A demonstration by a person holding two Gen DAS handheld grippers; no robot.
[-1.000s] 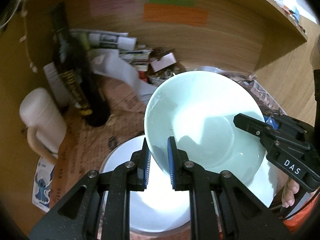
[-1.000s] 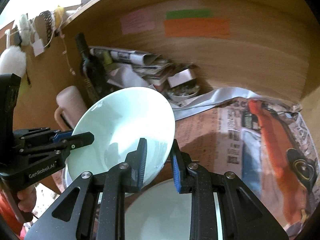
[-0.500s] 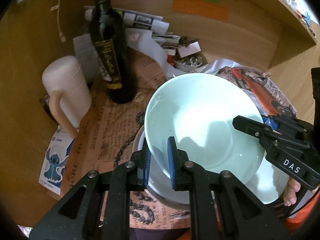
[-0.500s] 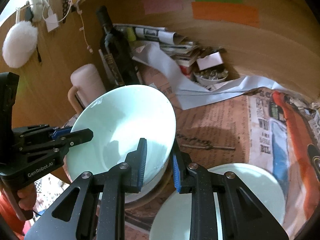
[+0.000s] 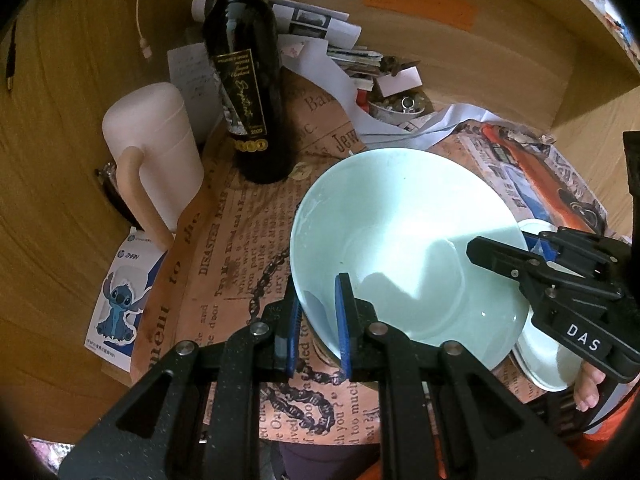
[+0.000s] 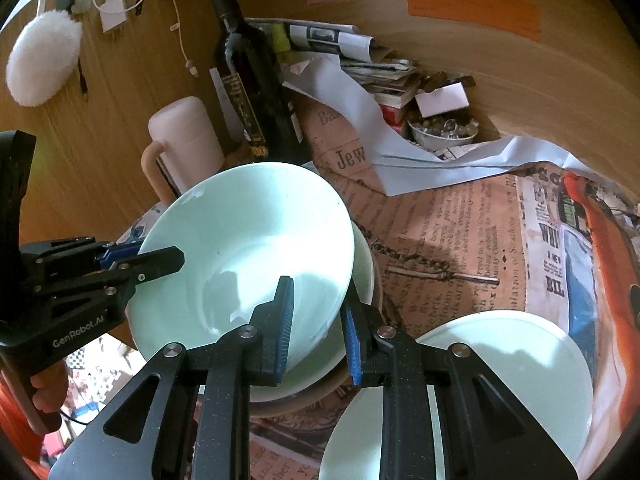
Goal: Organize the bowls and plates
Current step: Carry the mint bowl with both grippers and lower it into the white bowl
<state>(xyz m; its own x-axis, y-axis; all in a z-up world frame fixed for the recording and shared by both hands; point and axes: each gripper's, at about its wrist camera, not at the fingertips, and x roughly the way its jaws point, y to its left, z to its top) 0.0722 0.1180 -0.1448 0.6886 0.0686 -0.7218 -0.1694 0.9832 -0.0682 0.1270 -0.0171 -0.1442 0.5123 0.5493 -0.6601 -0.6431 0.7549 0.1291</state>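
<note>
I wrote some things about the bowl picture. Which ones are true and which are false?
1. Both grippers pinch the rim of the same pale green bowl. True: the left gripper and the right gripper are each shut on its rim, on opposite sides.
2. The bowl is full of soup. False: it is empty.
3. A dark wine bottle stands upright on the table. True.
4. The wine bottle is lying inside the bowl. False: it stands behind the bowl, next to a pale mug.
5. A white plate lies on the newspaper to the right of the bowl. True.
</note>
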